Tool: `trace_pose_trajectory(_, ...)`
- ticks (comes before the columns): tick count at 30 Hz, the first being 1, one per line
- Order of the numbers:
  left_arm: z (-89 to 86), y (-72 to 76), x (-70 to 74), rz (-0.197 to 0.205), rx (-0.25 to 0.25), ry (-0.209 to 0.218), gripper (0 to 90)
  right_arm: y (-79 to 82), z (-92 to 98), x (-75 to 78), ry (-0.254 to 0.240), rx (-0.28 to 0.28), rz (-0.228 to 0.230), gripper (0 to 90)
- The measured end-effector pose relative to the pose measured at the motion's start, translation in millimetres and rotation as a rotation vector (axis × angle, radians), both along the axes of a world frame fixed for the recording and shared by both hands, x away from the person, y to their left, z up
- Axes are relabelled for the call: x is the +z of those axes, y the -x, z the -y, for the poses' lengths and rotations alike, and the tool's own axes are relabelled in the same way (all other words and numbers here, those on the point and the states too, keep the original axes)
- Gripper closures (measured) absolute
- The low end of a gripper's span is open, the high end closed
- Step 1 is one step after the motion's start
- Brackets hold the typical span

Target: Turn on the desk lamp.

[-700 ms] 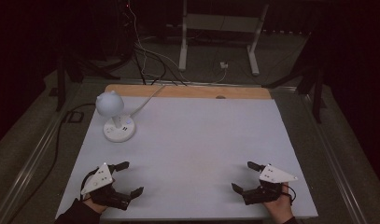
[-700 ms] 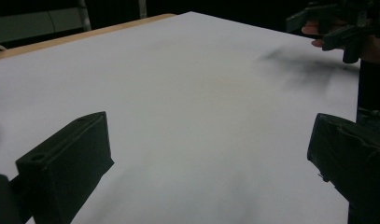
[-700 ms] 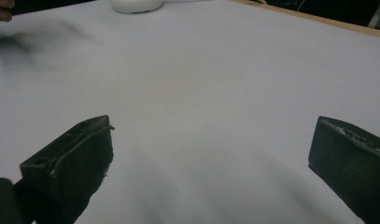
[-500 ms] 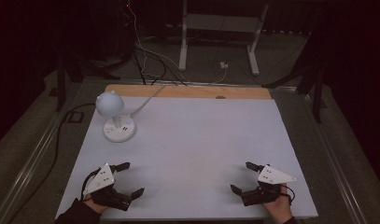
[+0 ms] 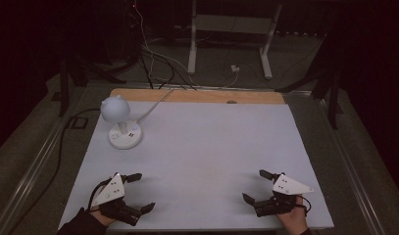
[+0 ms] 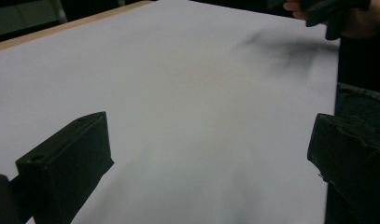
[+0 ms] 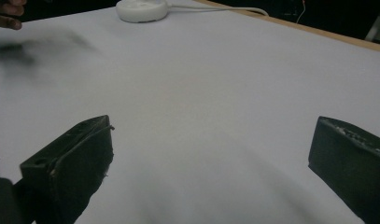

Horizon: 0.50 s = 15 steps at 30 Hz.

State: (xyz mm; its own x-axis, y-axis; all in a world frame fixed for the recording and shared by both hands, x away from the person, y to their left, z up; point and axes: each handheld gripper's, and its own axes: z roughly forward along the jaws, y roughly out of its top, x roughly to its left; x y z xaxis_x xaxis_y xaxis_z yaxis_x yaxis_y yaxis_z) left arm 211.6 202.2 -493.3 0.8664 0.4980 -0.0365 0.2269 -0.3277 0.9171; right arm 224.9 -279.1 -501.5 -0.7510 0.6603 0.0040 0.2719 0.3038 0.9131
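left gripper [image 5: 140,192]: near left corner of the surface [image 5: 211,156], low over it, jaws spread wide, nothing between them; aimed toward the middle
right gripper [image 5: 255,186]: near right corner, jaws also spread wide and empty; mirrors the left, looks like a rest or start pose
lamp [image 5: 121,126]: small white desk lamp, round head on a disc base with buttons, far left on the surface, well apart from both grippers; nearest thing to the left one
lamp cable [image 5: 155,102]: runs off the far edge to the floor, likely why the lamp sits far back
surface: white sheet, wood strip along the far edge
step: nothing held; judging by the open jaws, ready to reach, probably for the lamp
risk: base is light, a push could slide it
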Motion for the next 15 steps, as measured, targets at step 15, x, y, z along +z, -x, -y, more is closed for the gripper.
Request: trace_pose_trajectory(15,8.4,-1.2,20.8,-0.013,-0.053,0.032,0.3,3.8,0.3,4.8,-0.035,-0.003,0.022,0.0)
